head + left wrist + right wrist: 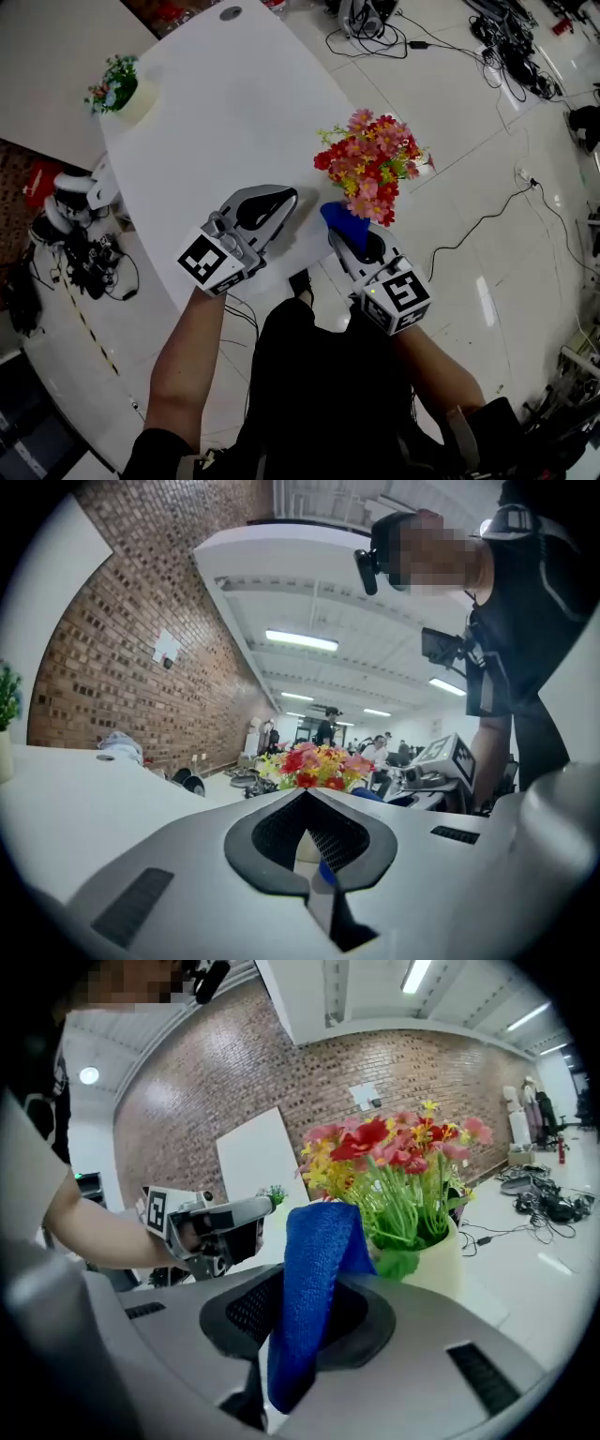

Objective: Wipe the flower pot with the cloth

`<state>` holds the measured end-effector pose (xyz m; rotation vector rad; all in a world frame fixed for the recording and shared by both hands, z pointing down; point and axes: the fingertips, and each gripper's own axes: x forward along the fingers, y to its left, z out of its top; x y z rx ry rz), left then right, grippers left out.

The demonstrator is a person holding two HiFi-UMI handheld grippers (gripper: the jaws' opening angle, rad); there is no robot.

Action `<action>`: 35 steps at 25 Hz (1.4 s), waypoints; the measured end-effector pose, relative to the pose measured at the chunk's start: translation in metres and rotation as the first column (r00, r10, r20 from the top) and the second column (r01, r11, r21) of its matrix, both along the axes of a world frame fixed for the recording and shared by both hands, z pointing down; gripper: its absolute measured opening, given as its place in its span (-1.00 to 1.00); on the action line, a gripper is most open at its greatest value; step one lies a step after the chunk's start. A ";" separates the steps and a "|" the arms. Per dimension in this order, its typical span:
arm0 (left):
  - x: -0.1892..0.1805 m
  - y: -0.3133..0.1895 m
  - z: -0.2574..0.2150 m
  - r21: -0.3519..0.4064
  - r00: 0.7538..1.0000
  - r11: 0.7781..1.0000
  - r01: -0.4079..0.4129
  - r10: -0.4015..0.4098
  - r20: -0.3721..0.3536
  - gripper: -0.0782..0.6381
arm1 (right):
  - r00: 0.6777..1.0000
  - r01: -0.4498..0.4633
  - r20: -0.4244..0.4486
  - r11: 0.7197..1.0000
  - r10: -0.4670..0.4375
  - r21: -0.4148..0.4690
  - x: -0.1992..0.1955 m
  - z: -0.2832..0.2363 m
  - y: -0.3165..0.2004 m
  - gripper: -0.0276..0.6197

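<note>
White table [216, 112]: two flower pots [439, 1262] [139, 101], one cloth [339, 221].

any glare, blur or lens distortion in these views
Head view: glare streaks on the glossy floor. Left gripper view: fisheye with black corners, ceiling light blown out. Right gripper view: blue cloth sharp, brick wall curved.

Both bare forearms reach forward side by side, the left forearm [190, 352] straighter, the right forearm [433, 367] angled inward. The left gripper [284, 197] lies level, its jaws together with nothing between them. The right gripper [339, 234] tilts up, its jaws pinching the blue cloth [314, 1269].
</note>
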<state>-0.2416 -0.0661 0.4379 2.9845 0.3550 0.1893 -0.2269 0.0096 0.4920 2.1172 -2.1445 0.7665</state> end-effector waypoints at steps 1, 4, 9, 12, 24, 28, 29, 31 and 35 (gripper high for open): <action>-0.003 -0.001 0.002 -0.009 1.000 1.000 -0.007 0.007 -0.005 -0.78 | 0.999 -0.033 -0.006 0.999 0.033 -0.001 -0.002 0.000 -0.003 -0.67; -0.007 -0.002 0.008 0.000 1.000 1.000 -0.026 0.026 -0.002 -0.78 | 0.992 -0.123 -0.037 0.992 0.123 -0.001 -0.002 0.000 -0.015 -0.67; -0.004 -0.009 0.014 -0.007 1.000 1.000 -0.006 0.006 0.009 -0.78 | 0.971 -0.233 -0.062 0.972 0.231 -0.020 0.009 0.005 -0.031 -0.67; -0.003 -0.007 0.016 -0.006 1.000 1.000 -0.009 0.009 0.016 -0.78 | 0.955 -0.287 -0.099 0.956 0.281 -0.054 0.018 0.007 -0.039 -0.67; 0.008 -0.020 0.015 -0.016 1.000 1.000 -0.014 0.015 0.020 -0.78 | 0.913 -0.397 -0.146 0.911 0.381 -0.110 0.033 0.021 -0.065 -0.67; 0.000 -0.031 0.016 -0.015 1.000 1.000 -0.009 0.009 0.024 -0.78 | 0.907 -0.404 -0.183 0.906 0.379 -0.124 0.026 0.023 -0.083 -0.67; -0.002 -0.036 0.016 -0.019 1.000 1.000 0.001 0.000 0.026 -0.78 | 0.897 -0.423 -0.199 0.897 0.394 -0.130 0.029 0.024 -0.087 -0.67; -0.007 -0.041 0.015 -0.020 0.999 1.000 0.009 -0.008 0.032 -0.78 | 0.875 -0.467 -0.221 0.873 0.432 -0.142 0.040 0.027 -0.091 -0.67; -0.010 -0.042 0.014 -0.010 0.999 1.000 -0.011 0.011 0.033 -0.78 | 0.833 -0.541 -0.229 0.828 0.504 -0.146 0.059 0.027 -0.082 -0.67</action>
